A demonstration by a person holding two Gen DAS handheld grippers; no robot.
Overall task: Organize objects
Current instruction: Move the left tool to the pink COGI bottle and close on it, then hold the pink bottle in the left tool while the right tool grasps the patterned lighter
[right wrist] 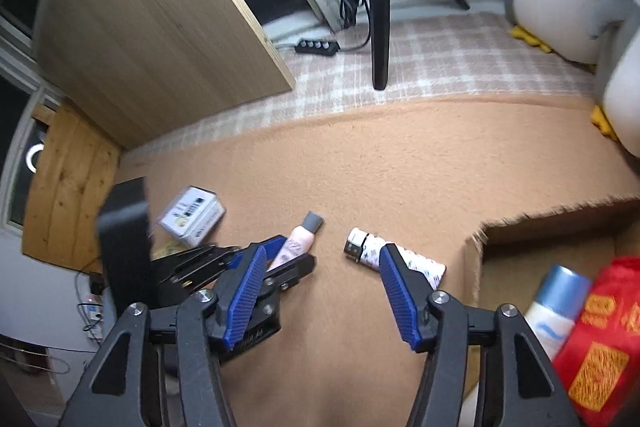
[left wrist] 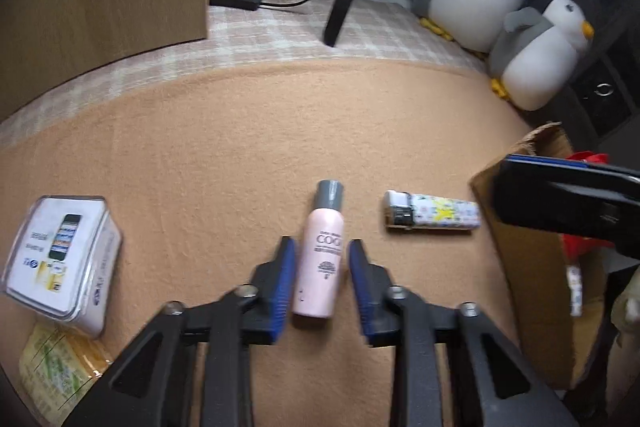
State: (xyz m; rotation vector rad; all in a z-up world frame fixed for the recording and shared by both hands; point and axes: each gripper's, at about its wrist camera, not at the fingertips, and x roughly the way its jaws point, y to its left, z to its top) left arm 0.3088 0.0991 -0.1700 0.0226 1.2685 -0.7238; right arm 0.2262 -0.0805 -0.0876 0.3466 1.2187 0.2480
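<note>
L jaws clamped on pink bottle point(left wrist: 322, 259), label "COCO"; R jaws apart, empty, above lighter point(right wrist: 394, 258).

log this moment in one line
left gripper: shut on bottle | right gripper: open, near lighter | box: partly filled

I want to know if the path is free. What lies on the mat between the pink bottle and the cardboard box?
Only the patterned lighter lies there, on its side, between the pink bottle and the cardboard box. Around it the mat is bare. The left wrist view shows it best.
</note>
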